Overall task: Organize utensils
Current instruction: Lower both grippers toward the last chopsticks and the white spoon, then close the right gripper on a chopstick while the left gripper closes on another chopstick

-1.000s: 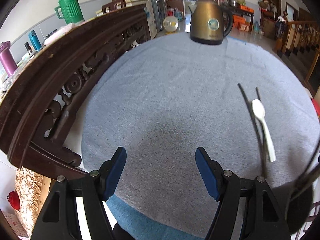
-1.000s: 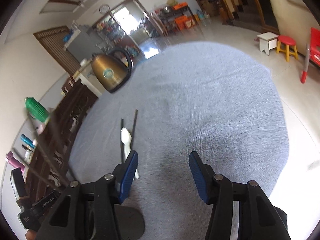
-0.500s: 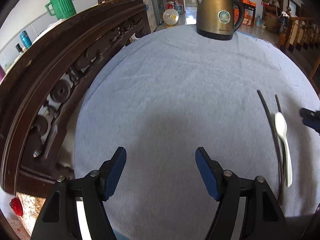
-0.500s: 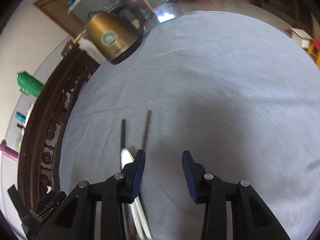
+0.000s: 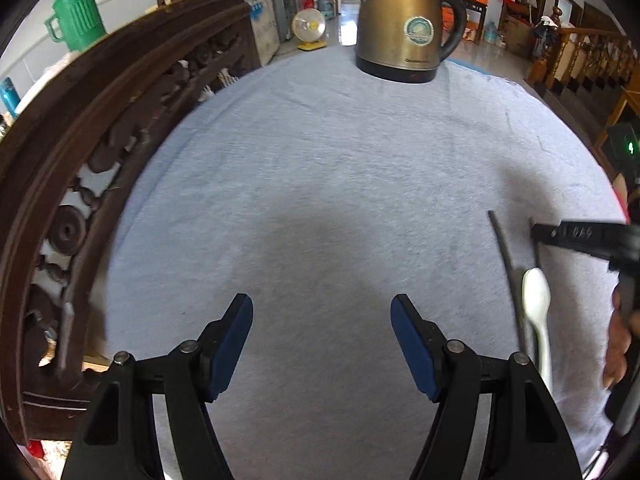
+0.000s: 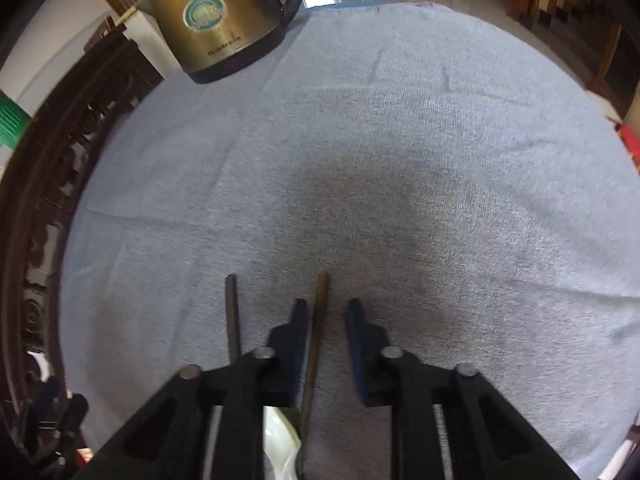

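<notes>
Two dark chopsticks and a white spoon (image 5: 536, 304) lie together on the grey-blue cloth at the right of the left wrist view. My right gripper (image 6: 328, 308) points down over them, and its jaws are closing around the right chopstick (image 6: 320, 312). That chopstick lies against the left pad, with a gap to the right pad. The left chopstick (image 6: 232, 312) lies outside the jaws, and the spoon's bowl (image 6: 280, 432) shows under the left finger. My left gripper (image 5: 322, 308) hangs open over bare cloth, with nothing between its fingers, to the left of the utensils.
A brass-coloured kettle (image 5: 404, 24) stands at the far edge of the round table (image 5: 320, 160). A dark carved wooden chair back (image 5: 80, 128) curves along the table's left side, with a green thermos (image 5: 76, 20) behind it. A person's hand (image 5: 620, 340) shows at the right edge.
My right gripper swung left and down over the chopsticks, and its jaws narrowed around the right one. My left gripper moved toward the kettle and stayed open.
</notes>
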Demonstrator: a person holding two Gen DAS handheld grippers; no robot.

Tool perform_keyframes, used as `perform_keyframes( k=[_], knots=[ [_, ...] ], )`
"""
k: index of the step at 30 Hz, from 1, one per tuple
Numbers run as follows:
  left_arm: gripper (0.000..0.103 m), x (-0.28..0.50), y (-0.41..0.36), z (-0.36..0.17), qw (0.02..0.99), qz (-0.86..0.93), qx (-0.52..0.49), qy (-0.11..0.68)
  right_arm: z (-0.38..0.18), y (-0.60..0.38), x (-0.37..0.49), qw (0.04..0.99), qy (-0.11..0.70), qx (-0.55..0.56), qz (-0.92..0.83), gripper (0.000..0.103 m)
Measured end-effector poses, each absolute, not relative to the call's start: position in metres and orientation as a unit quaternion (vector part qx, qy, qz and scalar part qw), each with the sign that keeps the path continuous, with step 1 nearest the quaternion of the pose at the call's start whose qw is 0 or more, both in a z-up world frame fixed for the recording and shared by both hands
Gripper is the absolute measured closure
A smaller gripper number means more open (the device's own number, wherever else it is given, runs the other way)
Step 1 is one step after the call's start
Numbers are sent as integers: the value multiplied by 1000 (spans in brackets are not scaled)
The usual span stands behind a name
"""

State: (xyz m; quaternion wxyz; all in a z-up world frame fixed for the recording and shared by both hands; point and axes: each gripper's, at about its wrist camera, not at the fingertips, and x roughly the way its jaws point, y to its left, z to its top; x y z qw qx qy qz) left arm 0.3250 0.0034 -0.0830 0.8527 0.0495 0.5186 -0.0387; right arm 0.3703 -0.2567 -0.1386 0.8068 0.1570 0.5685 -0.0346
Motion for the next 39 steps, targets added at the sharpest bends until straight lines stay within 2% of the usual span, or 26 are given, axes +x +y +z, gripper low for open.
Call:
perform_keyframes(
  k=[2,7,11,19,27,29,31,32,34,39],
  knots=[
    [31,332,-4,-84,848,-49,40,526,-139,-258,368,811,563,153,-29,98],
    [32,360,-33,-93,831,-86,35,548,-139,-280,352,823,548,147,-43,97],
    [46,387,-63,-104,812,-115,37,571,-140,-308,341,827,535,164,-56,97],
    [47,422,-123,-136,768,-155,22,621,-144,-326,324,834,520,177,-43,97],
    [48,429,-148,-138,778,-138,32,612,-145,-332,325,836,517,182,-32,96],
    [60,428,-155,-139,783,-133,44,606,-144,-332,327,836,516,185,-31,96],
    [76,425,-162,-139,786,-135,58,600,-143,-333,324,836,515,189,-31,96],
    [79,424,-164,-139,786,-138,62,599,-143,-333,323,835,515,191,-30,96],
    [93,417,-166,-138,784,-146,65,600,-143,-333,323,835,515,195,-30,96],
    [97,410,-165,-140,788,-158,67,591,-144,-334,313,834,509,209,-24,97]
  ],
)
